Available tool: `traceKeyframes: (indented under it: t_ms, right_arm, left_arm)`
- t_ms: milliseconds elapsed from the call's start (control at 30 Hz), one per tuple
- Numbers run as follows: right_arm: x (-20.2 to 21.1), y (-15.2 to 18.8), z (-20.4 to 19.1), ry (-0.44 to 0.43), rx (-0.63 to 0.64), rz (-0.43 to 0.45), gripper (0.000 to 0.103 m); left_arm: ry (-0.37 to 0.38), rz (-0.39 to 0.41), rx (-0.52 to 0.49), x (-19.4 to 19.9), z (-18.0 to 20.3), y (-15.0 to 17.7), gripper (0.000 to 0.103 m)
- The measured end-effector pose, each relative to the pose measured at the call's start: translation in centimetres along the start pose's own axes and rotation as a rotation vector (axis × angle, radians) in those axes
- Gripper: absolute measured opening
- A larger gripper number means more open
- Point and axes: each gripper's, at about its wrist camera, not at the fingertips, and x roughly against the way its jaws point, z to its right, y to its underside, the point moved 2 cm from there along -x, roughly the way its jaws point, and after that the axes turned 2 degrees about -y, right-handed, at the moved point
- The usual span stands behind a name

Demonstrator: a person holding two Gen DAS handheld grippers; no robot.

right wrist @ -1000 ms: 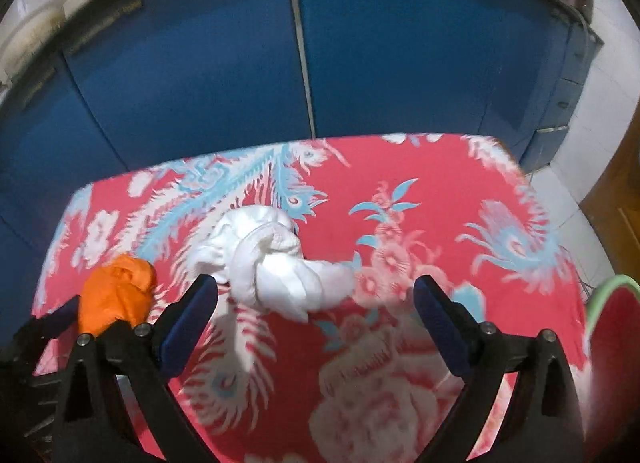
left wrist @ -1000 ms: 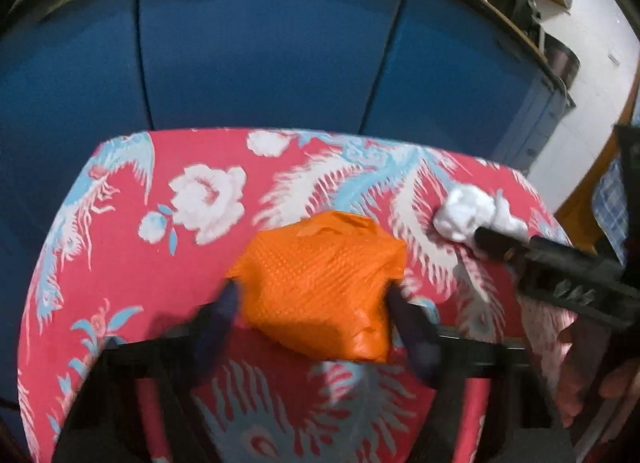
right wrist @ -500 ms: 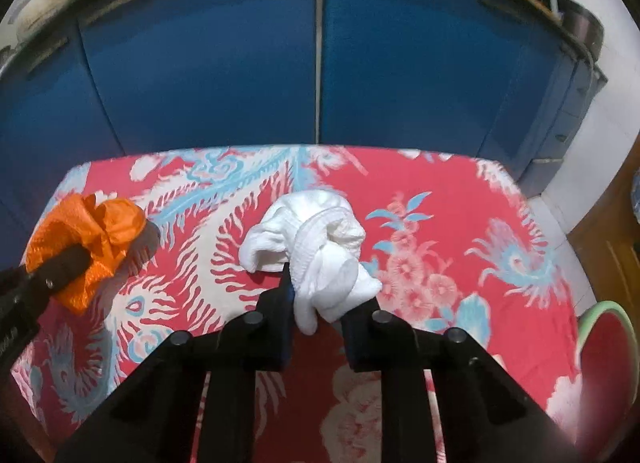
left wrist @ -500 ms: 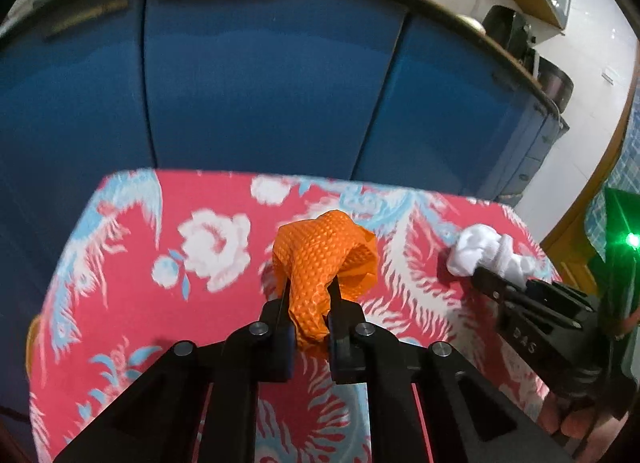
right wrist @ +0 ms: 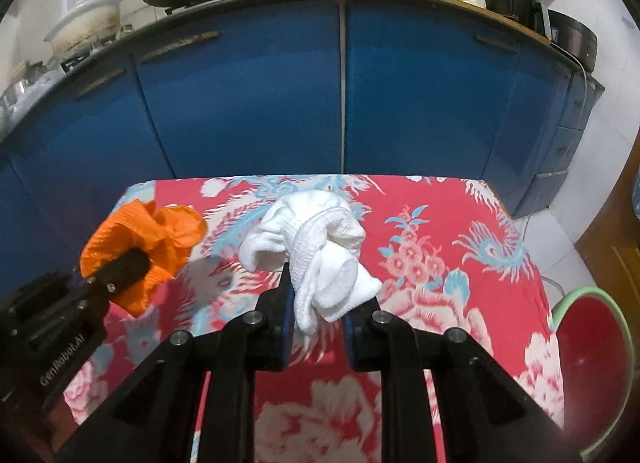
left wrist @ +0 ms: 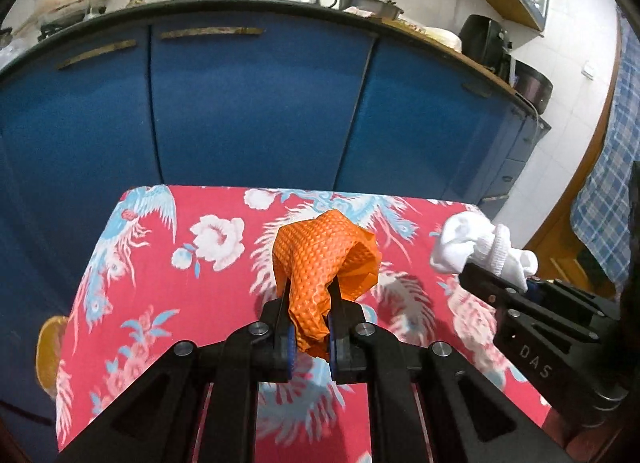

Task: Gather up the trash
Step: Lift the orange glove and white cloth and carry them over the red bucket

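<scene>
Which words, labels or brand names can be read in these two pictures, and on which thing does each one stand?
"DAS": on the black body of the right gripper, seen in the left wrist view; more letters may be hidden.
"GenRobot.AI": on the black body of the left gripper, seen in the right wrist view, printed slanted.
Nothing else is readable: the orange wad, the white wad and the flowered red cloth carry no text.
</scene>
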Motion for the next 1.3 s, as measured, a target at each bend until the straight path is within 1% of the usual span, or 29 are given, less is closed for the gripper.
traceKeyframes:
  t_ms: [233,367,567,700,833,933,1167,1300]
  right_arm:
    - [2.7,2.4,0.1,-0.002,-0.022,-0.004,0.022]
    - [5.0,3.7,0.8,0.010,-0.037,0.014,0.022]
    - [7.7,5.1,1.5,0.045,-0.050,0.032,0.022]
    - [9.0,6.2,2.0,0.061,-0.054,0.032,0.022]
    - [10.4,7.6,2.4,0.065,-0.071,0.032,0.022]
    - [11.2,8.5,2.8,0.059,-0.084,0.032,0.022]
    - [12.5,9.9,3.1,0.048,-0.091,0.039,0.022]
    - [12.7,10.4,3.6,0.059,-0.098,0.035,0.022]
  left_arm:
    - [-0.022,0.041,-0.027,3.4,0.5,1.9,0.011]
    - [-0.011,0.064,-0.062,5.6,1.8,3.1,0.011]
    - [0.019,0.066,-0.061,7.9,3.5,5.0,0.011]
    - [0.015,0.082,-0.068,9.2,4.2,5.9,0.011]
    - [0.020,0.085,-0.070,10.2,4.5,6.8,0.011]
    - [0.010,0.094,-0.076,10.8,4.7,7.4,0.011]
    - [0.034,0.064,-0.066,11.2,5.1,8.7,0.011]
    - [0.049,0.058,-0.070,11.1,5.8,9.1,0.011]
